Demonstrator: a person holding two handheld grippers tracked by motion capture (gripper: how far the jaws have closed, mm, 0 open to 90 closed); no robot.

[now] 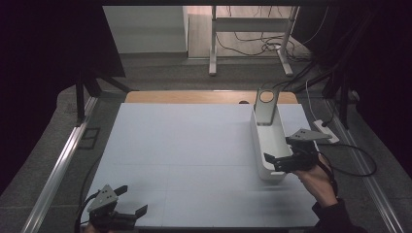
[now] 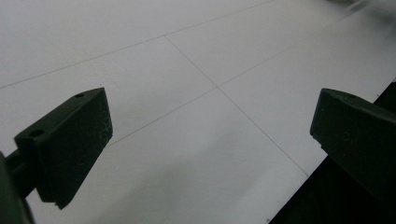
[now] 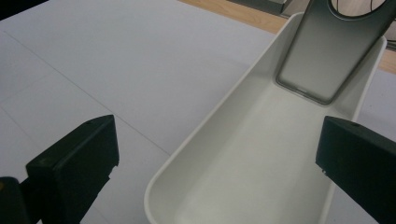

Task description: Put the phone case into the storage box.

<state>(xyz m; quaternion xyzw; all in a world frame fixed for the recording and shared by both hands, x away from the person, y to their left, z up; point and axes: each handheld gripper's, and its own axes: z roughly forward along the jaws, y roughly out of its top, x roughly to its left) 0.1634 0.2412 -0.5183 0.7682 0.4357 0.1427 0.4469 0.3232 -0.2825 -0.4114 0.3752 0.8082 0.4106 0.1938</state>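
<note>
Tray: one white tray (image 1: 268, 145) on the table's (image 1: 194, 160) right side.
Handle: one grey upright piece (image 1: 266, 106), probably a handle, at the tray's far end.
Your right gripper (image 1: 282, 158): at the tray's near end, jaws wide, empty.
Your left gripper (image 1: 127, 204): well left of the tray, jaws wide, empty.

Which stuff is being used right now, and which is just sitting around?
In use:
white tray
grey stand with a round hole, leaning in the tray's far end
right hand-held gripper, open at the tray

Just there:
left hand-held gripper, open
white power strip

Tray (image 1: 266, 145) sits on table (image 1: 194, 155) right side, metal plate (image 1: 266, 108) leaning in its far end; right gripper (image 1: 286, 153) at near end, left gripper (image 1: 128, 204) near-left corner.
</note>
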